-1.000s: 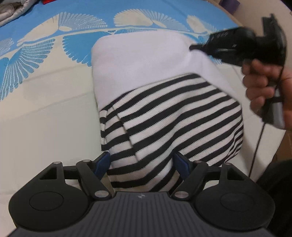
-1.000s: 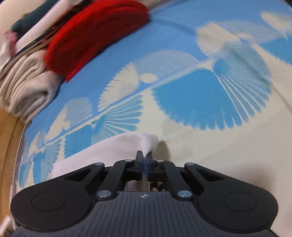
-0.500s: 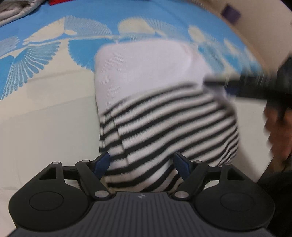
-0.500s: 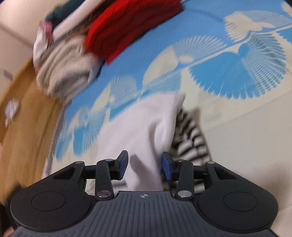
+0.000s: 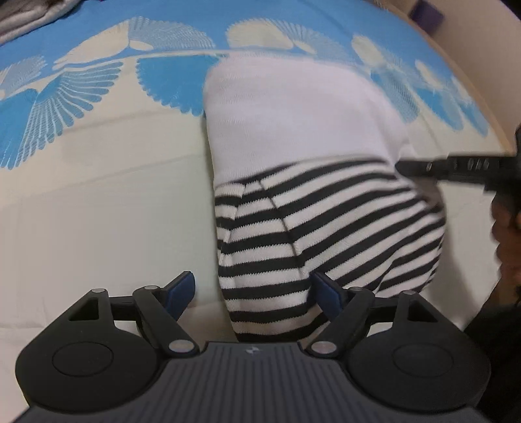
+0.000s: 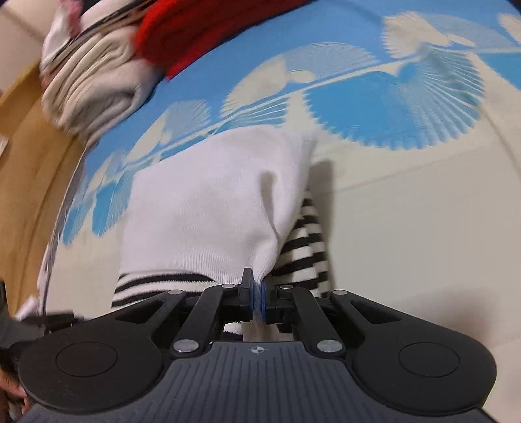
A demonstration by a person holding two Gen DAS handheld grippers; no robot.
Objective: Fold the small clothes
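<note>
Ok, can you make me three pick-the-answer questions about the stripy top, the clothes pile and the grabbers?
1. Where does the red jumper lie?
A. on the clothes pile at the far end of the bed
B. on the floor
C. in the left gripper

2. What colours are the top's stripes?
A. red and blue
B. black and white
C. green and yellow

3. How do the right gripper's jaws stand?
A. wide open
B. shut on the top
C. shut on nothing

Answers: 1 A, the red shows atop the folded stack. 2 B, the lower part is banded black and white. 3 B, white cloth is pinched between the blue pads; the left gripper is open.
</note>
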